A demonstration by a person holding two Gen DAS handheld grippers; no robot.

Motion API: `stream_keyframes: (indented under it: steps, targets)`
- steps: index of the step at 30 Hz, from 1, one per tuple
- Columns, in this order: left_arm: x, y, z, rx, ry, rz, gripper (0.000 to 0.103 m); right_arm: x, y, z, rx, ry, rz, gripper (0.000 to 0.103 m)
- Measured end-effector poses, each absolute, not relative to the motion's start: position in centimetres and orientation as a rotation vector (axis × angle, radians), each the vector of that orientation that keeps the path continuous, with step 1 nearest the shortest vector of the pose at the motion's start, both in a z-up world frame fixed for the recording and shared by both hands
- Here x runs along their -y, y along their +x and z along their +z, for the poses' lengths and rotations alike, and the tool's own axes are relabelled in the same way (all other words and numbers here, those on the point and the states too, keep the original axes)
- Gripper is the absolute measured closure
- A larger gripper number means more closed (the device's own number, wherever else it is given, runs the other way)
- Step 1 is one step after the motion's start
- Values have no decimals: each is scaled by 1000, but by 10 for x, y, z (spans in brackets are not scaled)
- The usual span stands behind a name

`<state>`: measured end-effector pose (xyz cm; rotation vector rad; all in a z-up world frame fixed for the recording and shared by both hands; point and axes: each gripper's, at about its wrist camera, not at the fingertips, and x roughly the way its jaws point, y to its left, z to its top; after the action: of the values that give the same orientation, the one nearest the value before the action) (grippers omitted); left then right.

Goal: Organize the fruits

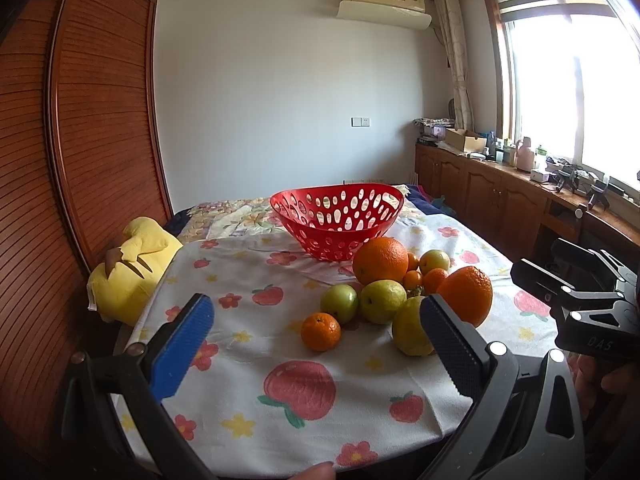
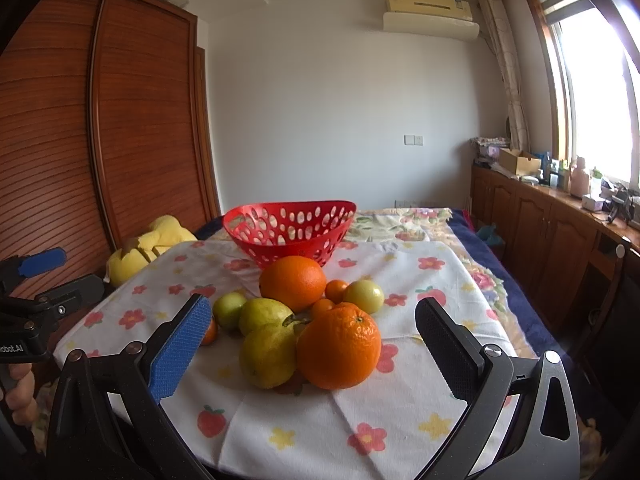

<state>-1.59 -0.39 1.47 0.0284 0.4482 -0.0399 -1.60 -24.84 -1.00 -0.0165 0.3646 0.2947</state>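
We hold our left gripper (image 1: pixel 316 330) with its jaws wide apart, and nothing is between them. Our right gripper (image 2: pixel 312 338) has its jaws wide too, and they hold nothing. Both hang above the near edge of the flowered cloth (image 1: pixel 248 364), which is spread over a surface we cannot see.

The fruits sit in one pile in the middle of the cloth. In the right view, a big orange (image 2: pixel 339 346) is closest to us, touching a yellow-green guava (image 2: pixel 267 355). Behind them are another guava (image 2: pixel 264 314), a second big orange (image 2: pixel 293 282), two small green fruits (image 2: pixel 229 309) and some little tangerines (image 2: pixel 335 290). One small tangerine (image 1: pixel 320 331) sits at the left of the pile; in the right view, our blue jaw pad hides most of it. In the left view, the right jaw covers part of the near guava.

The red basket (image 1: pixel 336 222) with oval holes stands behind the pile, near it, and it looks empty.

A yellow plush toy (image 1: pixel 130 266) lies at the left edge, partly under the cloth. A wooden wardrobe (image 1: pixel 92 120) is behind it. A cupboard (image 2: pixel 552 220) under the window holds many small things that are too small to make out.

We can read "DAS" on the right gripper's body in the left view. In the right view, the writing on the left gripper is cut off and ends in "AI".
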Motion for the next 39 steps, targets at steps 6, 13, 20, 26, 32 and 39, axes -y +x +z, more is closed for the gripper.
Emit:
stream_keyframes:
  steps: [6, 13, 20, 26, 32, 39]
  targets:
    - [2, -8, 1, -482, 17, -50, 0, 247, -12, -19, -384, -18, 296, 0]
    - [-1, 6, -18, -527, 6, -63, 0, 248, -5, -32, -416, -27, 292, 0]
    - [-3, 19, -39, -570, 9, -79, 1, 252, 7, -48, -459, -24, 292, 0]
    - [-7, 35, -57, -614, 0, -94, 2, 252, 21, -66, -506, -45, 310, 1]
    - [-9, 50, -70, -649, 7, -116, 2, 253, 41, -78, -539, -60, 329, 2]
    - [-9, 64, -76, -677, -10, -154, 2, 256, 62, -87, -585, -45, 354, 7]
